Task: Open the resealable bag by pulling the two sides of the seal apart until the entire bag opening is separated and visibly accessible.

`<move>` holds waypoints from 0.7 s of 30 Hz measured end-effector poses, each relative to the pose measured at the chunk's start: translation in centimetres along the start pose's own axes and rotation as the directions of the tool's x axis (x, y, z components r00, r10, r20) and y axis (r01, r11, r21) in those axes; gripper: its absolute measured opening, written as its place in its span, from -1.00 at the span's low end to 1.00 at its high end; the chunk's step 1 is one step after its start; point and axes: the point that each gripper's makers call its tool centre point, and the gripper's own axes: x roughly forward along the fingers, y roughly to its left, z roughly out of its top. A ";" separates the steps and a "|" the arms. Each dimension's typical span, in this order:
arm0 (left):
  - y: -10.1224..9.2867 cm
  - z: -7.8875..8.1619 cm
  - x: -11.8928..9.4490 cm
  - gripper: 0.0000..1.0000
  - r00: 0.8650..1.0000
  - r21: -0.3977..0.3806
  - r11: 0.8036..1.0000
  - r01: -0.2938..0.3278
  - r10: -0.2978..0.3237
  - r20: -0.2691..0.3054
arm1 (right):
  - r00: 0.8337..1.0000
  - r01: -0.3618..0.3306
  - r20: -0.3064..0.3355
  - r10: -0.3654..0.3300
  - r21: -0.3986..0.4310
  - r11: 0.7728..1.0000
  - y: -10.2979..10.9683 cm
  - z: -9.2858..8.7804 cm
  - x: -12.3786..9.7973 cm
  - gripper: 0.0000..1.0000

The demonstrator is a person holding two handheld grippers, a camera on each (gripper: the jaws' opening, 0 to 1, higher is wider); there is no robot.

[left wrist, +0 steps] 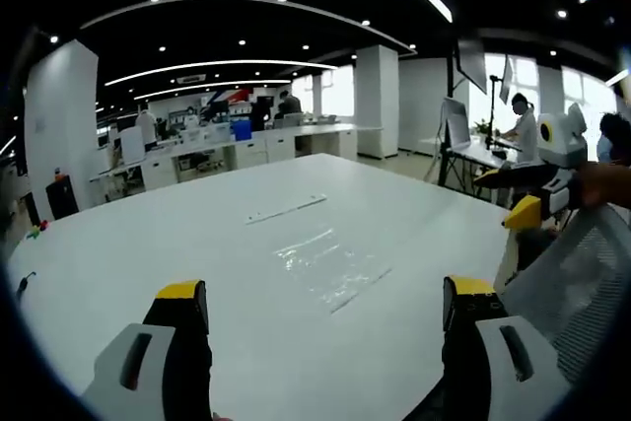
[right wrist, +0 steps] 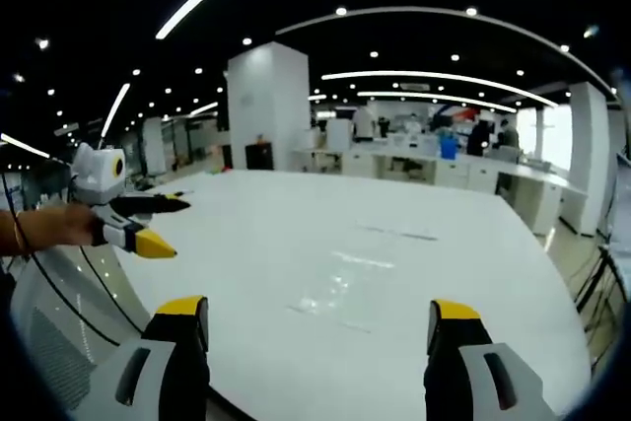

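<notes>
**clear bag lies flat and untouched on white counter**

a clear bag (left wrist: 330, 265) is seen lying flat near the middle of a wide white counter (left wrist: 148, 244), apart from both grippers. in the left gripper view the left gripper (left wrist: 325, 305) is held above the near edge of the counter, its yellow-tipped jaws spread wide apart with nothing between them; the bag is framed just beyond the gap. a thin clear strip (left wrist: 286, 209) is laid on the counter past the bag, well apart from it.

in the right gripper view the right gripper (right wrist: 320, 322) is likewise held over the counter edge with its jaws wide apart and empty, and the bag (right wrist: 335, 293) is glimpsed as a faint sheen ahead. whether the seal is closed cannot be told.

each gripper is caught by the other's camera: the right gripper at the right of the left gripper view, the left gripper at the left of the right gripper view, gripped by a hand (right wrist: 54, 226). a mesh chair back (left wrist: 567, 278) is seen beside the counter. desks, pillars and seated people are seen in the office behind.
</notes>
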 end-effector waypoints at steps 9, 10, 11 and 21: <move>-0.1 0.0 0.0 0.96 1.000 0.003 1.000 0.006 -0.006 -0.003 | 1.000 0.001 -0.001 -0.001 0.002 1.000 0.0 0.0 0.0 0.82; -0.1 -0.1 0.0 0.96 1.000 0.004 1.000 0.006 -0.006 -0.004 | 1.000 0.001 -0.003 -0.001 0.001 1.000 0.0 -0.1 0.0 0.82; -0.1 -0.1 0.0 0.96 1.000 0.005 1.000 0.005 -0.005 -0.005 | 1.000 0.001 -0.003 -0.001 0.000 1.000 0.0 -0.1 0.0 0.82; -0.1 0.0 0.0 0.97 1.000 0.007 1.000 0.005 -0.005 -0.001 | 1.000 0.003 -0.005 -0.003 0.001 1.000 0.0 -0.1 0.0 0.82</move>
